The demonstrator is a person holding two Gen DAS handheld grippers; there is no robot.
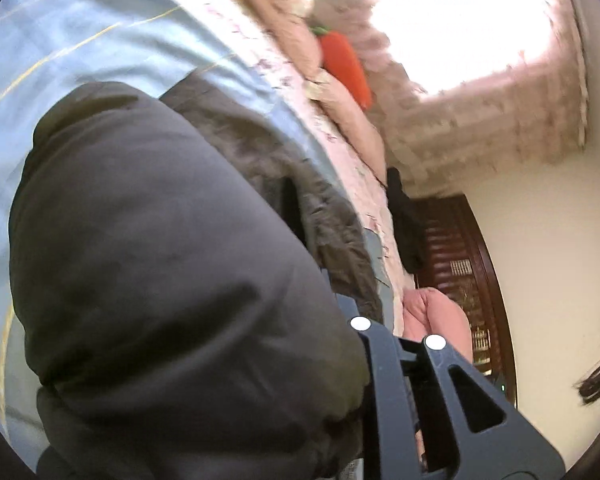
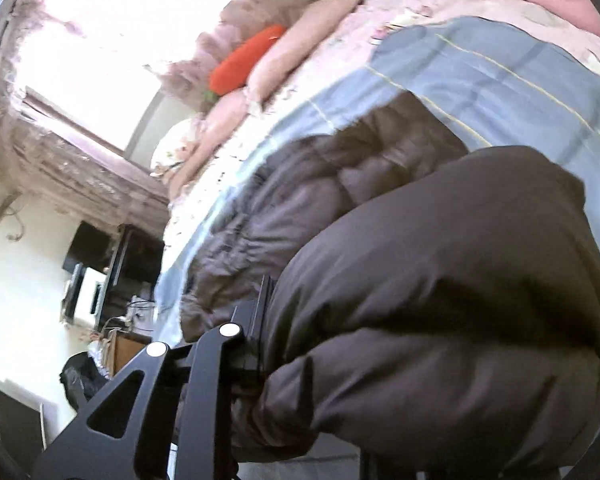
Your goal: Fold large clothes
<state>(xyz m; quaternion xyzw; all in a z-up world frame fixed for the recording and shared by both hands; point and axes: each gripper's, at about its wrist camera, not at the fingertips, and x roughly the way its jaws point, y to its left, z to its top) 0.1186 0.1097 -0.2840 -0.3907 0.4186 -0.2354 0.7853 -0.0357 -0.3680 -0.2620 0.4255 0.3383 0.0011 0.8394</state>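
Note:
A dark grey puffy jacket [image 1: 160, 240] lies on a bed with a light blue plaid sheet [image 1: 80, 40]; it also fills the right wrist view [image 2: 440, 280]. My left gripper [image 1: 396, 336] is shut on a raised fold of the jacket, which bulges to the left of its fingers. My right gripper [image 2: 196, 340] is shut on the jacket's edge, with the padded fabric bulging to the right of its fingers. Both wrist views are tilted sideways. The quilted lining of the jacket [image 2: 320, 184] shows beyond the fold.
Pink pillows [image 1: 340, 92] and an orange carrot plush [image 1: 346, 66] lie at the bed's far side under a bright curtained window [image 1: 460, 20]. A dark wooden headboard [image 1: 460, 260] stands by the wall. A dark cabinet [image 2: 112, 264] stands against the wall.

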